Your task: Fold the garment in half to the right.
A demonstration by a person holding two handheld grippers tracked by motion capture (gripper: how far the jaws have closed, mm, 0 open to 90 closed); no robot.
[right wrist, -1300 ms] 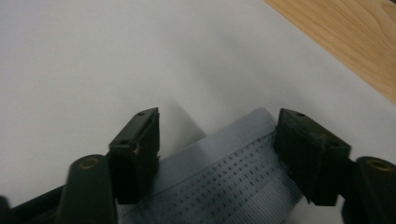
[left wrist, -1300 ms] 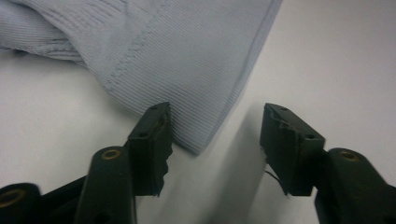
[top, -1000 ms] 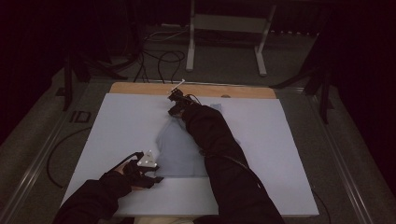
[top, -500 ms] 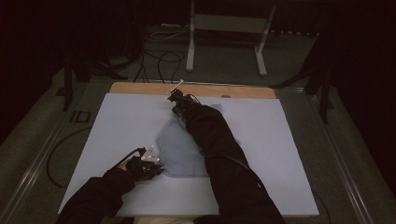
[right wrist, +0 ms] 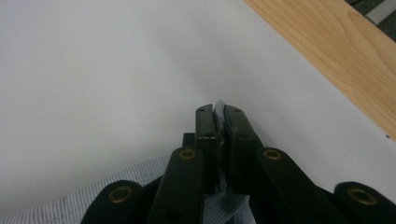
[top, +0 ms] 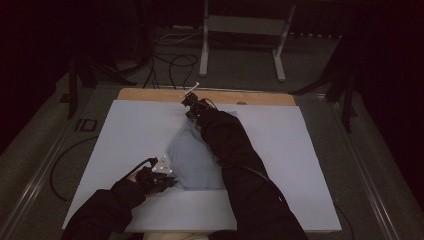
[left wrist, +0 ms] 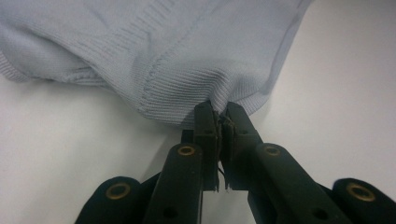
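Jaws first: on the left gripper [left wrist: 219,114] we see them pinched together on the ribbed hem of the pale blue knitted garment [left wrist: 154,51], having just been closing onto that edge, with a fold of knit caught between the pads. On the right gripper [right wrist: 218,112] the jaws have likewise just been closing, and a thin sliver of the same blue cloth peeps out between the tips, so we read that grip as made too.

From above, the left gripper [top: 159,176] sits at the near left corner of the garment [top: 192,160], and the right gripper [top: 192,102] at its far end, close to the bare wooden strip [top: 150,94] along the back of the worktop [top: 310,165]. The garment lies bunched between them on the white sheet, partly under the right sleeve [top: 235,160].

We judge the step in hand to be the taking hold: both ends are gripped and nothing is lifted yet. The next move, as we see it, calls for both hands to act together, drawing the cloth taut to spread or fold it, evenly enough that the thin bite at the far end does not slip out.
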